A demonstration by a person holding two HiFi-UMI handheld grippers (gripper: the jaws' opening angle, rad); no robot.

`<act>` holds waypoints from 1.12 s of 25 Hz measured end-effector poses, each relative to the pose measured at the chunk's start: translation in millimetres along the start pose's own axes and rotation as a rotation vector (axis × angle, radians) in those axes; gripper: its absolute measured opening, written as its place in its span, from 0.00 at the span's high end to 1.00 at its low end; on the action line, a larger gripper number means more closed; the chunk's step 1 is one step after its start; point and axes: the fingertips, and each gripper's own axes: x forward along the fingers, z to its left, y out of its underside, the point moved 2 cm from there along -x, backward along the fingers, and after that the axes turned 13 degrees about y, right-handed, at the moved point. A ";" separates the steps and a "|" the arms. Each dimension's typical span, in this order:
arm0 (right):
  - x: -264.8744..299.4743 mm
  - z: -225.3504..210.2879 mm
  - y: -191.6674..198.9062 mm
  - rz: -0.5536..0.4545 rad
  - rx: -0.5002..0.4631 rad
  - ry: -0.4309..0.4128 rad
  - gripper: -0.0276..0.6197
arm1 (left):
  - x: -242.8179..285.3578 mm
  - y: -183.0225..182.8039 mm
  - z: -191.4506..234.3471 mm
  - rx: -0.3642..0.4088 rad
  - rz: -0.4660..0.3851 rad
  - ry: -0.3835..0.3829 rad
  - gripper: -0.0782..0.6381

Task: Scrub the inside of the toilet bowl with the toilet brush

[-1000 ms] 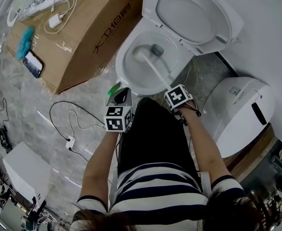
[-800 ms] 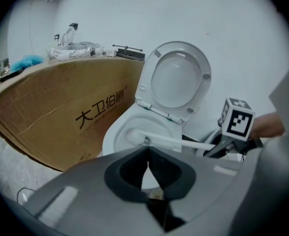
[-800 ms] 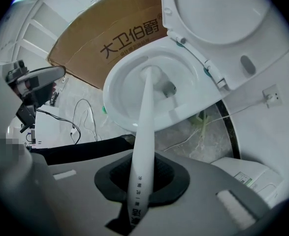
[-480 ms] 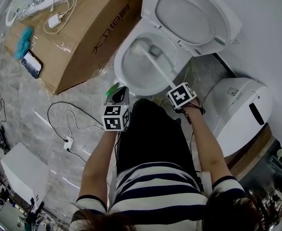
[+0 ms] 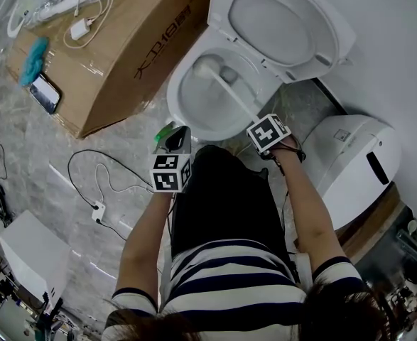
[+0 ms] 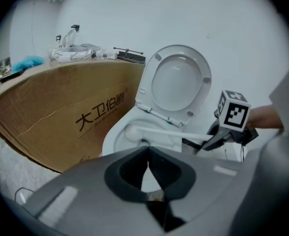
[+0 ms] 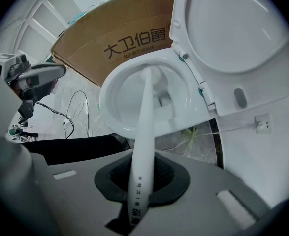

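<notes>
Toilet brush (image 5: 229, 94) slants head-first into toilet bowl (image 5: 177, 85)

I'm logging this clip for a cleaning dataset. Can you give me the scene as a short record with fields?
Tool: brush, head inside bowl
Right gripper: shut on brush handle
Left gripper: shut, empty, near the bowl's front
Lid: up
Beside bowl: box with phone on top
Other side: second toilet, closed
</notes>
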 end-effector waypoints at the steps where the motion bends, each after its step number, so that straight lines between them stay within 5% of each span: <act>1: -0.2 -1.3 0.1 0.000 -0.004 0.005 0.91 | -0.3 0.3 -0.4 0.000 0.000 0.000 0.89; 13: -7.0 -28.9 1.0 0.001 0.000 0.093 0.91 | 0.9 0.1 -10.5 0.014 -0.007 0.007 0.89; 28: -26.0 -63.3 36.2 0.134 -0.043 0.175 0.91 | -8.9 -9.1 -28.3 0.031 -0.037 0.000 0.89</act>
